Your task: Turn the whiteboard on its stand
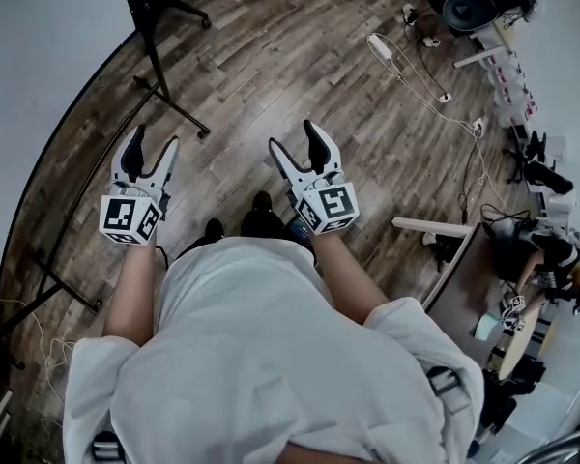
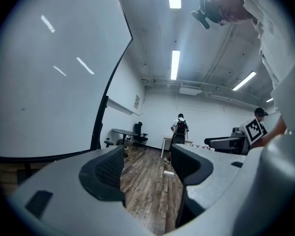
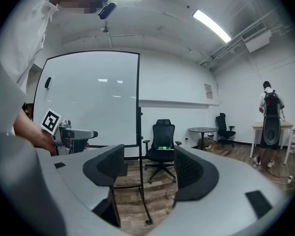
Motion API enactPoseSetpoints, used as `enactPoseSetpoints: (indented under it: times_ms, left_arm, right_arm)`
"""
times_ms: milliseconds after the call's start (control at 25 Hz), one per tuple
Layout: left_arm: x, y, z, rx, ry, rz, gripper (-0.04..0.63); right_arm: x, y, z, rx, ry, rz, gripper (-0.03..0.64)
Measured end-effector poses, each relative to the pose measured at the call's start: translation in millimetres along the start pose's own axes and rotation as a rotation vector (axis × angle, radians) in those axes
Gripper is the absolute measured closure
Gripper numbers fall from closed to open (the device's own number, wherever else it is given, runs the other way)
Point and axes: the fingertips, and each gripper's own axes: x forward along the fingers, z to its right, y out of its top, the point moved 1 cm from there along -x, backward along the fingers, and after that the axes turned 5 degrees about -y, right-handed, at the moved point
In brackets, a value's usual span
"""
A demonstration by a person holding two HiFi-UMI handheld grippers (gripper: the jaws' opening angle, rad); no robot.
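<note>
Left tongs [image 1: 153,149] and right tongs [image 1: 296,147], grey with black pads, gape wide and empty, both short of the large white, black-framed whiteboard [image 3: 88,97], upright on its black tubular stand [image 1: 159,75]. This looks like the approach. Next, grip the whiteboard's frame edge.

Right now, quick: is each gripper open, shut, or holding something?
Left gripper: open, nothing between its jaws.
Right gripper: open, nothing between its jaws.
</note>
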Motion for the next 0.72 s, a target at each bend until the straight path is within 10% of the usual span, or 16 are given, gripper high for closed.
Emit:
enactPoseSetpoints:
  times_ms: [720]
  left_arm:
    - [96, 2, -101, 0.016, 0.426, 0.042, 0.31]
  right_arm:
    - [250, 8, 51, -0.009, 0.554, 0.035, 0.304]
